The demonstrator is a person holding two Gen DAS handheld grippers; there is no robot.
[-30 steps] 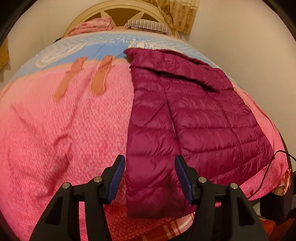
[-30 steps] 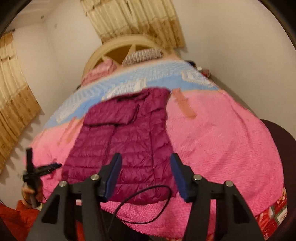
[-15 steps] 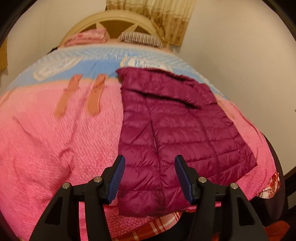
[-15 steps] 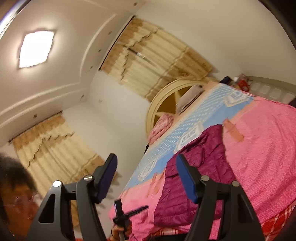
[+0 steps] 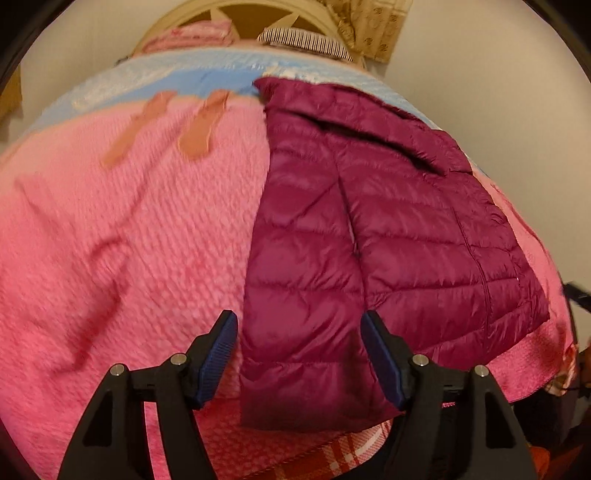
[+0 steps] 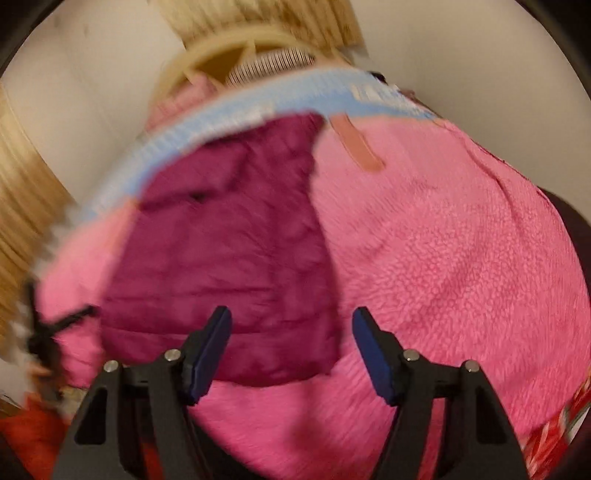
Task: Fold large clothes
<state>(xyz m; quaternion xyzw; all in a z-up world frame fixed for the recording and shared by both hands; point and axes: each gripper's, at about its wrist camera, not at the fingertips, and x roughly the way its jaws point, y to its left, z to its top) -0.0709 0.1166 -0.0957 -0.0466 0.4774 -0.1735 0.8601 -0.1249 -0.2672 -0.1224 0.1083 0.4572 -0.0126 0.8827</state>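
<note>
Our left gripper (image 5: pixel 299 354) and right gripper (image 6: pixel 291 345) both gape wide, holding nothing.
We see the jacket (image 5: pixel 376 236) flat on the pink bed (image 5: pixel 129 240), near its edge.

Both wrist cameras look from the foot of the bed toward the headboard (image 5: pixel 255 11), angled down over the pink blanket (image 5: pixel 129 229). The left view sits nearer, left of the maroon puffer jacket (image 5: pixel 369 229); the blurred right view looks from the jacket's right. Both share jacket, blanket and headboard.
</note>
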